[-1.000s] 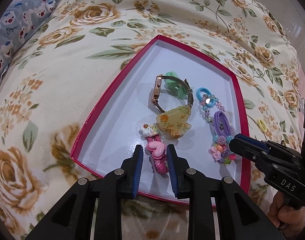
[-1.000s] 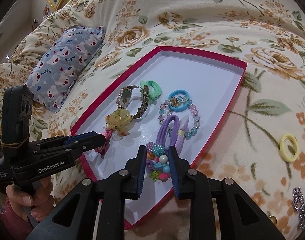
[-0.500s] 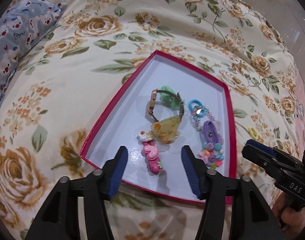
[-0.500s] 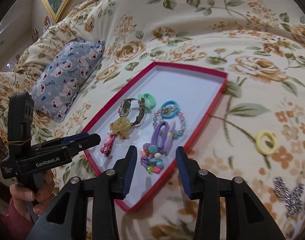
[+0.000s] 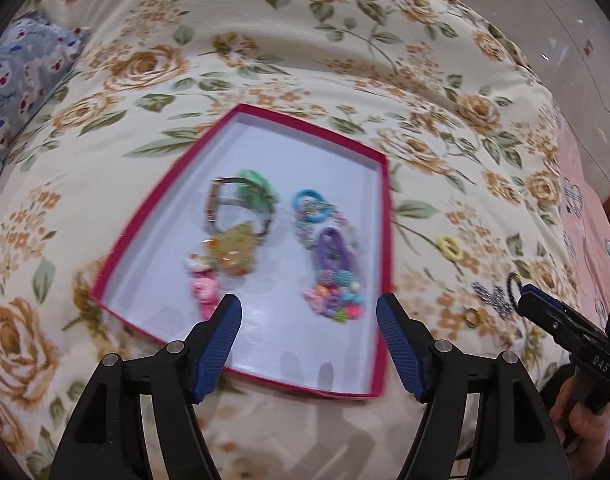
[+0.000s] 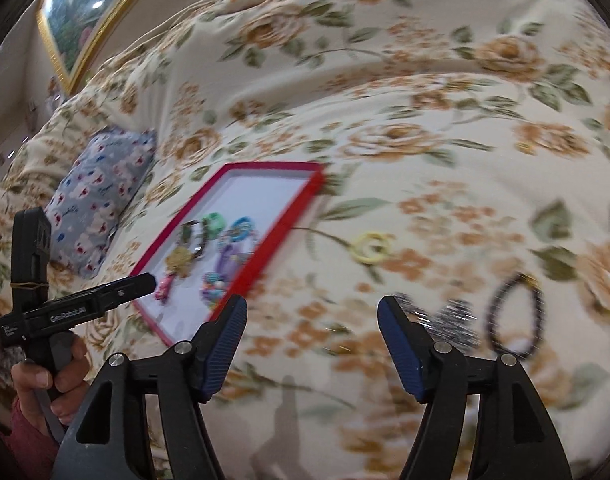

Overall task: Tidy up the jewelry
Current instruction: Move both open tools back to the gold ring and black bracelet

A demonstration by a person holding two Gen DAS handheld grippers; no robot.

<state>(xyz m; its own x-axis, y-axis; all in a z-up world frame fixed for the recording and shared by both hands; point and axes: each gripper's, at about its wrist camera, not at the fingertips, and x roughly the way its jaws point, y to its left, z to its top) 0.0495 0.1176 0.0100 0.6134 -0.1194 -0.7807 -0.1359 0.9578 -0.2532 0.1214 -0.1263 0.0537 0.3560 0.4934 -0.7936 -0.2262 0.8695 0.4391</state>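
On the floral bed (image 6: 425, 128), the red tray (image 5: 379, 280) held most jewelry. Both claws, left (image 5: 309, 344) and right (image 6: 312, 344), were wide and empty. The yellow ring (image 6: 370, 246) lay right of the tray; approaching low and centred would probably suit.

Left gripper (image 5: 309, 342): jaws spread wide, blue ribbed pads (image 5: 219, 344) facing each other, nothing between them, black arms rising from 6 o'clock of its own view. Seen from the right wrist at 9 o'clock, pointing toward 2 o'clock, handle wrapped by the left hand (image 6: 51, 386), red sleeve below.

Right gripper (image 6: 312, 344): jaws likewise parted wide and empty, arms entering from 6 o'clock. Seen from the left wrist at 4 o'clock, tip aimed toward 10 o'clock, right hand (image 5: 581, 416) gripping the handle at the frame edge.
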